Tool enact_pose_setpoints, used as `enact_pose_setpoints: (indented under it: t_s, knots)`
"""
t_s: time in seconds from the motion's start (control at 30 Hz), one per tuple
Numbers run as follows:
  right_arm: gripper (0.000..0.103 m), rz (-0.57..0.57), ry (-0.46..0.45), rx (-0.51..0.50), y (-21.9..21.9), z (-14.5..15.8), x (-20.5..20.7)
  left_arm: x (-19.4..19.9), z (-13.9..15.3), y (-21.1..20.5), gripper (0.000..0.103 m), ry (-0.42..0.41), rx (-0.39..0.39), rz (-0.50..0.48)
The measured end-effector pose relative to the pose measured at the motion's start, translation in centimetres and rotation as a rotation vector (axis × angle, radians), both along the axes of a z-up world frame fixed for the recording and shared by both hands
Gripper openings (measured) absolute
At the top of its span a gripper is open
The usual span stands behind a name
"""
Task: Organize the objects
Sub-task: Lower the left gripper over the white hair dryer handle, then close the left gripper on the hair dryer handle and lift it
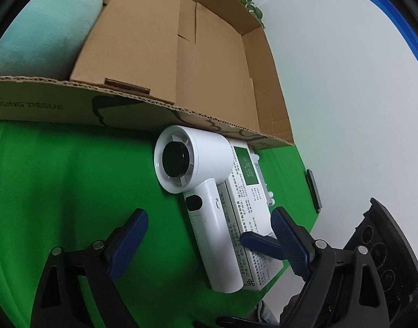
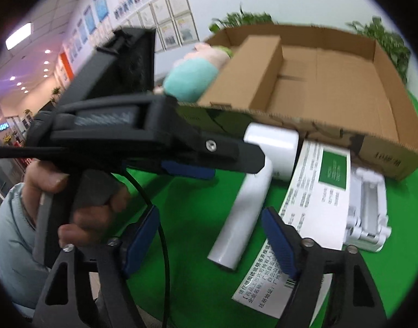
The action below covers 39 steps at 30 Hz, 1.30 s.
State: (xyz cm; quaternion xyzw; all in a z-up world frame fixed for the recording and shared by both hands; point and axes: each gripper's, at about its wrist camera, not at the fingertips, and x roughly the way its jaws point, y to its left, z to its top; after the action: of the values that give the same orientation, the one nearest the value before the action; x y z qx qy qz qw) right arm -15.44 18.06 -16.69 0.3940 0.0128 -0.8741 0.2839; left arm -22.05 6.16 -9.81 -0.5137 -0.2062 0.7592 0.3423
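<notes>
A white handheld fan (image 1: pixel 200 199) is lying on the green tablecloth (image 1: pixel 72 177), its round head just beside the near wall of an open cardboard box (image 1: pixel 217 63) and its handle reaching back toward the cameras. Pressed along its right side is lying a white printed carton (image 1: pixel 247 207) with a green label, and beyond that a white plastic holder (image 2: pixel 368 207) is sitting against the carton's far edge.

The left gripper (image 1: pixel 209 232) is hanging over the fan's handle with its blue-padded fingers (image 1: pixel 129 235) standing apart, one on each side of fan and carton, touching neither as far as the view shows. The right gripper (image 2: pixel 209 243) is hovering lower down the same pair, its fingers (image 2: pixel 277 243) likewise spread; the handle's end lies between them, and the right finger is overlapping the carton (contact cannot be told through the blur).

Crowding the right wrist view, the left gripper's black body is cutting across the left half of the scene, gripped by a hand (image 2: pixel 83 199) in a pale sleeve (image 2: pixel 9 235), and is hiding part of the cloth. A plush toy (image 2: pixel 195 76) in mint and pink is sitting at the box's left end. A dark flat device (image 1: pixel 314 190) is lying at the cloth's right edge, well apart from the fan.
</notes>
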Motion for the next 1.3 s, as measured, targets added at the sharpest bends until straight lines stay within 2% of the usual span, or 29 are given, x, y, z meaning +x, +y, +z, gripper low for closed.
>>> enact_pose_setpoints:
  t_s: [0.07,0.23,0.37,0.43,0.47,0.6,1.1,1.3]
  knots:
    - [0.063,-0.003,-0.002,0.042,-0.3,-0.2,0.2,-0.3,-0.4,0.3,0.075,-0.017,-0.017,-0.012]
    - [0.041,-0.035,0.019,0.156,-0.8,-0.4,0.8,-1.2,-1.1,0.7,0.066,-0.052,0.014,-0.016]
    - [0.040,-0.046,0.025,0.228,-1.7,-0.5,1.0,-1.4,-1.2,1.0,0.056,-0.069,0.020,-0.031]
    - [0.040,-0.044,0.017,0.237,-2.1,-0.7,1.1,-1.5,-1.5,1.0,0.049,-0.086,0.030,-0.031]
    - [0.038,-0.050,-0.014,0.242,-2.2,-1.1,0.9,-1.6,-1.6,1.0,0.045,-0.094,0.034,-0.031]
    - [0.037,-0.068,-0.003,0.252,-2.2,-1.4,1.5,-1.4,-1.3,0.4,0.032,-0.078,0.016,-0.014]
    - [0.036,0.027,-0.010,0.233,-4.2,-2.2,6.8,2.1,0.3,-5.0,0.031,-0.070,0.005,0.090]
    - [0.035,0.051,-0.006,0.223,-3.9,-2.5,8.5,5.0,0.2,-6.0,0.031,-0.069,0.009,0.118]
